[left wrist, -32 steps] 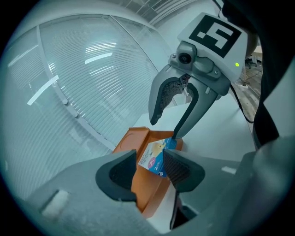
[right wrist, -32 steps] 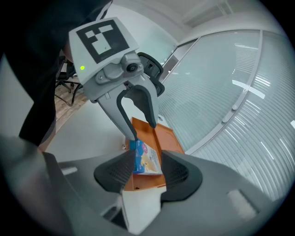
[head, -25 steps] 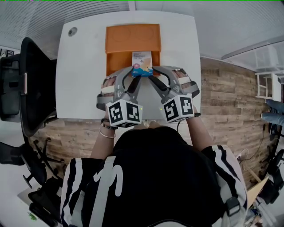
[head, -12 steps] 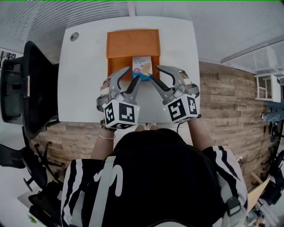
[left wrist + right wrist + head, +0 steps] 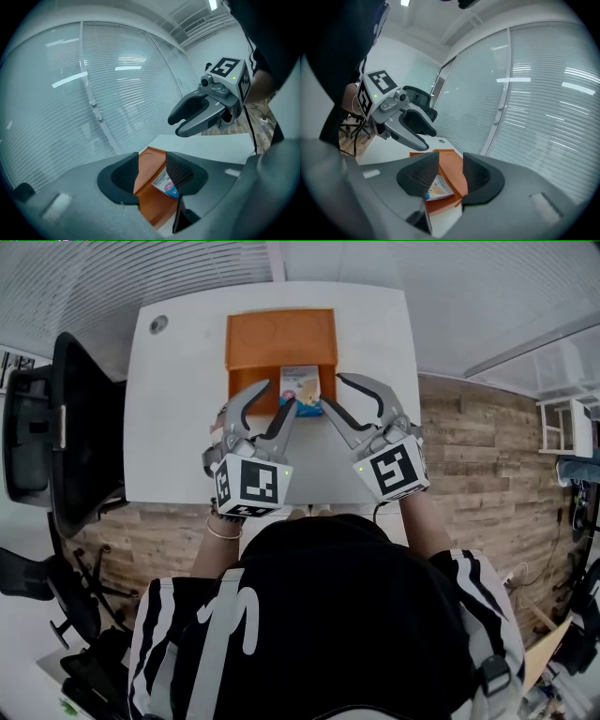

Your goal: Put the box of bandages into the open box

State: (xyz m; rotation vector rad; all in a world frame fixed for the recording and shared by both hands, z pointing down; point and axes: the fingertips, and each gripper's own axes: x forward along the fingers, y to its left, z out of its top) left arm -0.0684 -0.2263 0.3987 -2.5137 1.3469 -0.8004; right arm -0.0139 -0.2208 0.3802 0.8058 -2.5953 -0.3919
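Note:
The box of bandages [image 5: 302, 390] lies flat in the front right part of the open orange box [image 5: 272, 338] on the white table. My left gripper [image 5: 279, 397] hovers just left of it, jaws open with nothing between them. My right gripper [image 5: 334, 393] hovers just right of it, also open and empty. In the left gripper view the bandage box [image 5: 167, 182] shows past the right fingertip, inside the orange box [image 5: 149, 161], with the right gripper [image 5: 187, 123] above. In the right gripper view the bandage box [image 5: 438, 188] rests in the orange box [image 5: 449, 164], and the left gripper [image 5: 423, 136] hangs at left.
The white table [image 5: 178, 418] has a round cable hole [image 5: 157, 324] at its far left corner. A black office chair [image 5: 56, 418] stands close to the table's left edge. Wooden flooring [image 5: 469, 456] and a white rack [image 5: 562, 423] lie to the right.
Both grippers have drawn back from the bandage box toward the person and spread a little apart. The bandage box stays lying in the orange box.

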